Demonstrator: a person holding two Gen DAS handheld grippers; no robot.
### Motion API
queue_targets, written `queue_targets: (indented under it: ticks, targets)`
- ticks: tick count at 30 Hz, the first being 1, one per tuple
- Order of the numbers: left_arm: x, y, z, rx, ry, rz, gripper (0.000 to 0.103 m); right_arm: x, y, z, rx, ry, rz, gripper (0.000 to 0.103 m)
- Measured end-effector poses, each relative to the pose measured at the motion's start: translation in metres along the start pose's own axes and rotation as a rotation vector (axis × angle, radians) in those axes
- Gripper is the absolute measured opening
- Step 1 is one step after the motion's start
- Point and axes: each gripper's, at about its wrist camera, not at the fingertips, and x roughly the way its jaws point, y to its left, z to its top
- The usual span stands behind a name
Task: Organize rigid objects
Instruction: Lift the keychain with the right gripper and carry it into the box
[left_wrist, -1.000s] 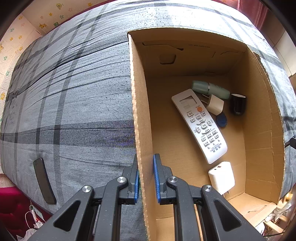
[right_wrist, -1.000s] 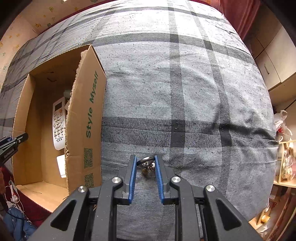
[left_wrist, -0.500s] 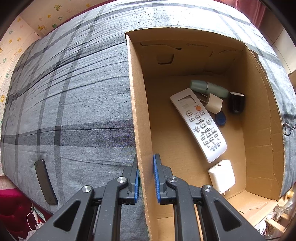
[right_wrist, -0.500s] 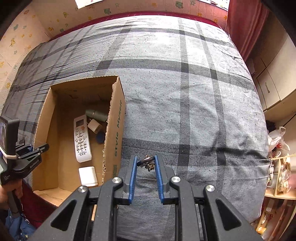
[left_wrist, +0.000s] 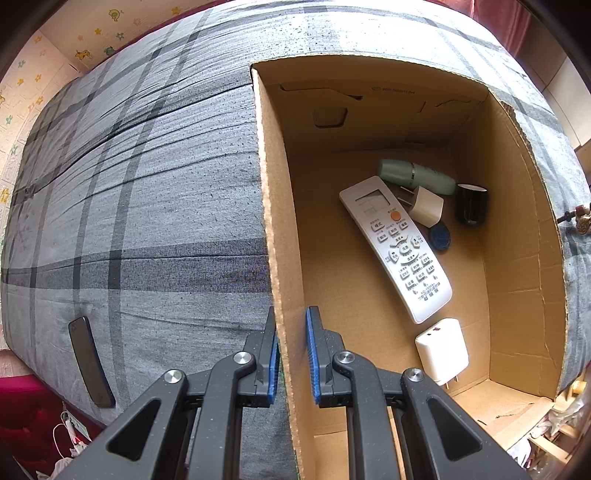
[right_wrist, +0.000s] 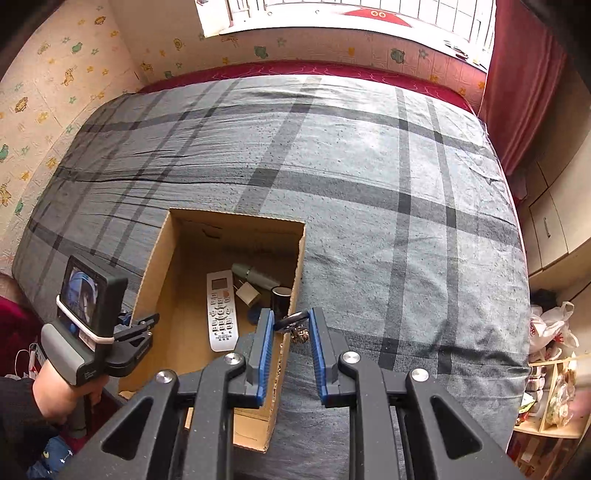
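An open cardboard box (left_wrist: 275, 192) stands on the bed, and my left gripper (left_wrist: 291, 314) is shut on its left wall. In the box lie a white remote (left_wrist: 395, 247), a green bottle (left_wrist: 413, 176), a beige plug (left_wrist: 424, 205), a black cup (left_wrist: 471, 203), a blue disc (left_wrist: 439, 236) and a white charger (left_wrist: 441, 349). My right gripper (right_wrist: 291, 318) is shut on a metal key ring (right_wrist: 291, 320) with a small brass charm. It hangs in the air above the box's right wall (right_wrist: 300, 258). The key ring (left_wrist: 578, 218) also shows at the right edge of the left wrist view.
A black phone (left_wrist: 88, 362) lies on the grey plaid sheet (right_wrist: 369, 177) near the bed's front left edge. Cupboards (right_wrist: 554, 229) and a cluttered shelf (right_wrist: 550, 398) stand to the right of the bed. A hand (right_wrist: 55, 391) holds the left gripper's handle.
My right gripper has risen off the sheet with the key ring and moved left to above the box's right wall. The left gripper has kept its grip on the box.
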Motion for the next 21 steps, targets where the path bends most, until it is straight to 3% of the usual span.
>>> queue_targets:
  ticks: [9,21]
  targets:
    - [0.000,0.001,-0.001,-0.004,-0.002,-0.004,0.014,-0.016,0.044,0.014,-0.100,-0.016,0.074,0.019]
    - [0.002,0.003,-0.003,-0.007,-0.002,-0.007,0.014,0.058,0.078,-0.006,-0.196,0.116,0.096,0.020]
